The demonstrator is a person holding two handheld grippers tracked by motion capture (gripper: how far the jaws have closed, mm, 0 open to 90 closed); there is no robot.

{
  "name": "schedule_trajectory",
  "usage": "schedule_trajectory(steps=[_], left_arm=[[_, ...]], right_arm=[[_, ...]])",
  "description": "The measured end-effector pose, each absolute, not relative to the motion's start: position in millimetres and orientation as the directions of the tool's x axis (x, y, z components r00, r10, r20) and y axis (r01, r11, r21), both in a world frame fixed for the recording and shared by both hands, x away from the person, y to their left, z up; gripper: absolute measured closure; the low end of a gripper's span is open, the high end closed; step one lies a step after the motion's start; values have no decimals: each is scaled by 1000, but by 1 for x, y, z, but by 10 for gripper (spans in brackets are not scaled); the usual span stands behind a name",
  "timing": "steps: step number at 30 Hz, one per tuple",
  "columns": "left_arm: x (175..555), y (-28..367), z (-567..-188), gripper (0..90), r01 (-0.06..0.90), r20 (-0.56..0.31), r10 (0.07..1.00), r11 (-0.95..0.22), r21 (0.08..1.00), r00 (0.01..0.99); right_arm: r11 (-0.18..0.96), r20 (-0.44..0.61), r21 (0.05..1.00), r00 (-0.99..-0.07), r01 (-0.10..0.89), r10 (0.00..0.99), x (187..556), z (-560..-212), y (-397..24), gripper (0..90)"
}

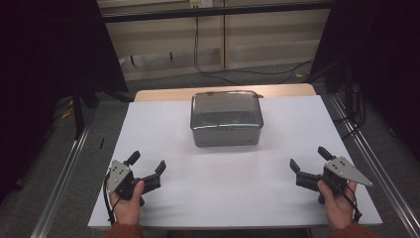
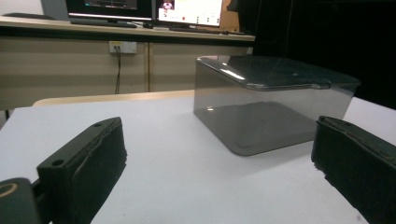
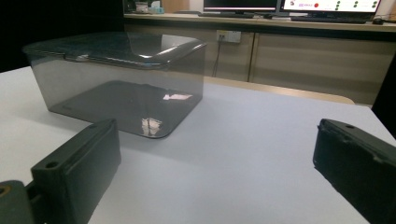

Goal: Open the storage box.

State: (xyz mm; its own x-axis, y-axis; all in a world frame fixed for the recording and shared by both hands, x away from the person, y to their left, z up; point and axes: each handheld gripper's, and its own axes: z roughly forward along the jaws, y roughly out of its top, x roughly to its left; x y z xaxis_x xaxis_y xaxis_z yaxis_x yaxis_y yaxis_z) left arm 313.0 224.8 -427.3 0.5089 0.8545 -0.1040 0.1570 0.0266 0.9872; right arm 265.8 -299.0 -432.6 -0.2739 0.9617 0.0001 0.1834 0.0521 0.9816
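High view, nearest edge first: the left hand (image 1: 128,201) holds the left gripper (image 1: 147,163) low over the white table (image 1: 218,193), jaws spread wide with nothing between them. Across the table, well apart from it, the right hand (image 1: 338,203) holds the right gripper (image 1: 308,157), a grey three-cornered plate (image 1: 352,171) on top, jaws likewise spread and empty.

Ahead of both grippers and between their lines of aim stands a smoky transparent box (image 1: 226,118) with its lid (image 1: 225,108) on, near the far end of the white surface. It is apart from either gripper.

Left gripper view shows the two black jaws far apart at the bottom corners, bare table between them, and the box (image 2: 273,102) beyond, ahead and toward the right jaw. Right gripper view shows the same wide gap, with the box (image 3: 119,81) ahead and toward the left jaw; its lid (image 3: 116,46) sits closed on the rim.

Farther off, past the table's wooden edge (image 1: 225,93), a cable (image 1: 198,44) hangs down a beige cabinet wall, and monitors (image 2: 144,9) stand on a counter above it.
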Motion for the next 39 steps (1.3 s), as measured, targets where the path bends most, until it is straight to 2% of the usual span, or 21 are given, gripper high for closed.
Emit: schedule_trajectory(steps=[17,26,35,39], left_arm=[[318,226,-432,44,195,-116,852,16,981,511],[316,228,-432,48,188,-117,863,26,982,492],[307,226,-431,48,205,-155,862,61,977,483],[303,224,-430,46,204,-138,858,40,978,494]], right_arm=[[24,57,972,-336,232,940,274,-435,-293,13],[50,49,973,-417,224,907,281,-429,-276,7],[58,47,973,-436,225,899,283,-428,-260,7],[51,55,974,-453,220,890,284,-427,-250,4]])
